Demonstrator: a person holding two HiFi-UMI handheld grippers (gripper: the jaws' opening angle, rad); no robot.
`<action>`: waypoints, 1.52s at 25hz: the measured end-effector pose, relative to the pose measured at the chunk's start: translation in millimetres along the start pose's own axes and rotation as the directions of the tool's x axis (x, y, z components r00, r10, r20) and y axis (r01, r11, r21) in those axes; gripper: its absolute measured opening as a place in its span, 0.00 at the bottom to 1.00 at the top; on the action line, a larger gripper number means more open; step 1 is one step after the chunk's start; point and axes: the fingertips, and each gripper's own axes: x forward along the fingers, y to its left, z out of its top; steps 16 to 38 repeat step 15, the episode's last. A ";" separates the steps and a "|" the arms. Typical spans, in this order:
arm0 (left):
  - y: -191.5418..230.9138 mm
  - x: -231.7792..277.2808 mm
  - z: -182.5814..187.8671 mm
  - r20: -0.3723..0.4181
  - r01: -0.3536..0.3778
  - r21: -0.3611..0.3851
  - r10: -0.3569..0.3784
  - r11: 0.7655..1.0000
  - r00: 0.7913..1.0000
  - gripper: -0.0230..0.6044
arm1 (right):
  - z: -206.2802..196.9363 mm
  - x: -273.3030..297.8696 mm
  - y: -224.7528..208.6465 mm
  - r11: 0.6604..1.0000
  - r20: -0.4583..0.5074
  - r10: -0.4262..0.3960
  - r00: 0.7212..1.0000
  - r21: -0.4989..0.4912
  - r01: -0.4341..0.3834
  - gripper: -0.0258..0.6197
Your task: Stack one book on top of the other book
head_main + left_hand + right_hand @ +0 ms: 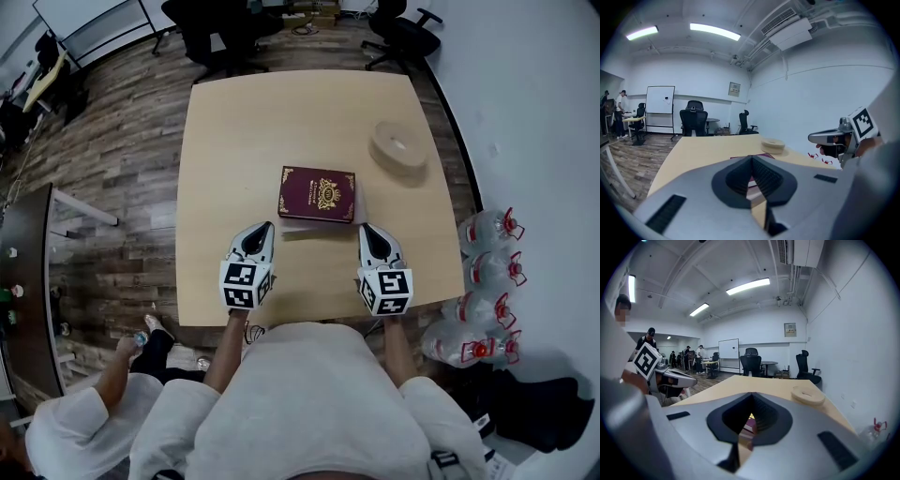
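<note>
A maroon book with gold ornament point(317, 194) lies flat near the middle of the tan table point(234, 131). Under it the pale edge of a second book point(314, 228) shows along its near side. My left gripper point(265, 226) hovers just off the stack's near left corner, its jaws shut and empty. My right gripper point(367, 228) sits off the near right corner, also shut with nothing in it. In the left gripper view only a sliver of maroon book point(751, 181) shows through the shut left gripper point(751, 159). In the right gripper view the right gripper point(751, 397) is likewise shut.
A round tan disc point(400, 143) rests on the table's far right. Several water bottles point(487, 272) stand on the floor to the right. Office chairs point(403, 33) are beyond the far edge. A person point(84, 422) crouches at the lower left.
</note>
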 end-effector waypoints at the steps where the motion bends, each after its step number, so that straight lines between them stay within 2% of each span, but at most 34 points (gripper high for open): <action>1: 0.0 -0.7 0.0 0.000 0.000 -0.001 0.000 1.000 1.000 0.05 | 0.2 -0.4 0.4 1.000 0.000 0.000 1.000 0.001 0.000 0.04; 38: -2.7 -7.8 -1.4 0.002 0.004 0.004 -0.005 1.000 1.000 0.05 | 0.6 -7.8 5.2 1.000 0.010 -0.001 1.000 -0.006 0.001 0.04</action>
